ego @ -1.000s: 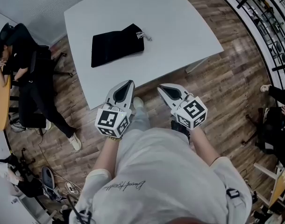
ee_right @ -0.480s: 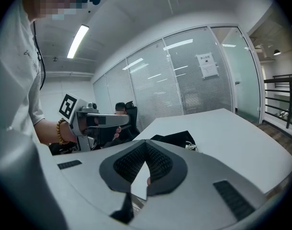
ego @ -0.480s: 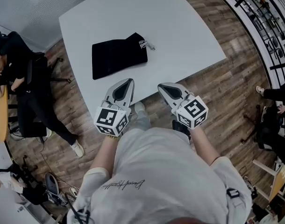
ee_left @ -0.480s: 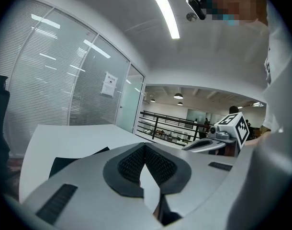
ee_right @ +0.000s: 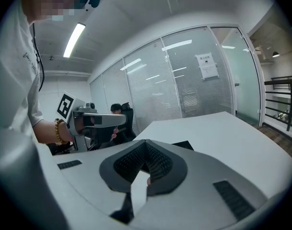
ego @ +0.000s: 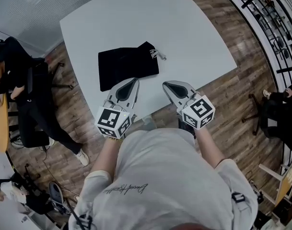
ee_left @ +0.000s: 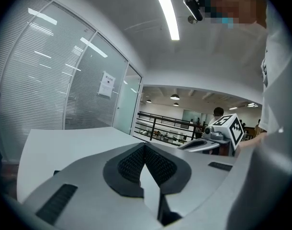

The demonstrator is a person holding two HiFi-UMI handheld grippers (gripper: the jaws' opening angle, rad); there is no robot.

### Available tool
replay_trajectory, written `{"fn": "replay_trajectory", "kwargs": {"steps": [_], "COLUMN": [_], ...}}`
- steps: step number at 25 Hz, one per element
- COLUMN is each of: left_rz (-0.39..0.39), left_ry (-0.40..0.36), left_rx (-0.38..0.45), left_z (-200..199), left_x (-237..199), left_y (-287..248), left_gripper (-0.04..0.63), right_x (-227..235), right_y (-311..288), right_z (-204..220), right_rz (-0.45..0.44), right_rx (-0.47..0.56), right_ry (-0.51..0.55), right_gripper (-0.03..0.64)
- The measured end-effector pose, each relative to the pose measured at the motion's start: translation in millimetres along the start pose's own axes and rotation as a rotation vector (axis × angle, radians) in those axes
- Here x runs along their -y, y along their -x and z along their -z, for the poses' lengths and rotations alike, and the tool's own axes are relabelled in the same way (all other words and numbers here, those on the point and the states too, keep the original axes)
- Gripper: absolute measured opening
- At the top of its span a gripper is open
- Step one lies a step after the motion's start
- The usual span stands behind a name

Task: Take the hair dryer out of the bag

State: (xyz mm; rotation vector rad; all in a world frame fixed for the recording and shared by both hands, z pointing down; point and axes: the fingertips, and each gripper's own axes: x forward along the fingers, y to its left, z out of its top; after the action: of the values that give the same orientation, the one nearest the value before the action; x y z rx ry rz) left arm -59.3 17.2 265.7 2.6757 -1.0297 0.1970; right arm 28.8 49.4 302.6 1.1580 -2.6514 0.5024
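1. Evidently the black bag lies flat on the white counter with its drawstring mouth at the right. No hair dryer shows, so it is presumably inside.
2. Left hand-held gripper points at the bag's near edge, jaws pressed together, empty.
3. Right hand-held gripper, likewise closed and empty, hovers nearer the mouth, probably to open it.

Shut tongs before white table
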Motion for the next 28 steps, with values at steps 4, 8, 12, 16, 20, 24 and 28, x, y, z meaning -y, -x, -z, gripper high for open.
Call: {"fn": "replay_trajectory", "kwargs": {"steps": [4,8,12,16,20,24,28], "left_rz": [-0.023,-0.032,-0.050,-0.104,-0.141,-0.181,-0.202], "left_ry": [0.030,0.037,0.040,0.060,0.070,0.072,0.091], "left_rx": [0.017,0.017,0.017,0.030,0.029,0.011,0.006], "left_z": [-3,-3,-6,-11,-13,-11,-7], "left_x": [-18,-23,-28,-37,-42,-48,-52], "left_y": [2,0,-7,-10,-20,-29,-38], "left_gripper": [0.012,0.012,0.012,0.012,0.012,0.012,0.012], "right_x": [3,3,12,24,39,51,67], "right_y": [-13,-21,-27,-34,-42,-48,-52], "right_z": [-5,-9,-13,-19,-27,-28,-23], "right_rz": [-0.006,-0.021,-0.036,-0.068,-0.102,-0.128,-0.139], "right_rx": [-0.009,-0.019,-0.030,-0.045,-0.059,-0.082,-0.115], "right_ry": [0.008,0.015,0.027,0.031,0.060,0.085,0.114], "right_gripper": [0.023,0.023,0.023,0.023,0.023,0.023,0.023]}}
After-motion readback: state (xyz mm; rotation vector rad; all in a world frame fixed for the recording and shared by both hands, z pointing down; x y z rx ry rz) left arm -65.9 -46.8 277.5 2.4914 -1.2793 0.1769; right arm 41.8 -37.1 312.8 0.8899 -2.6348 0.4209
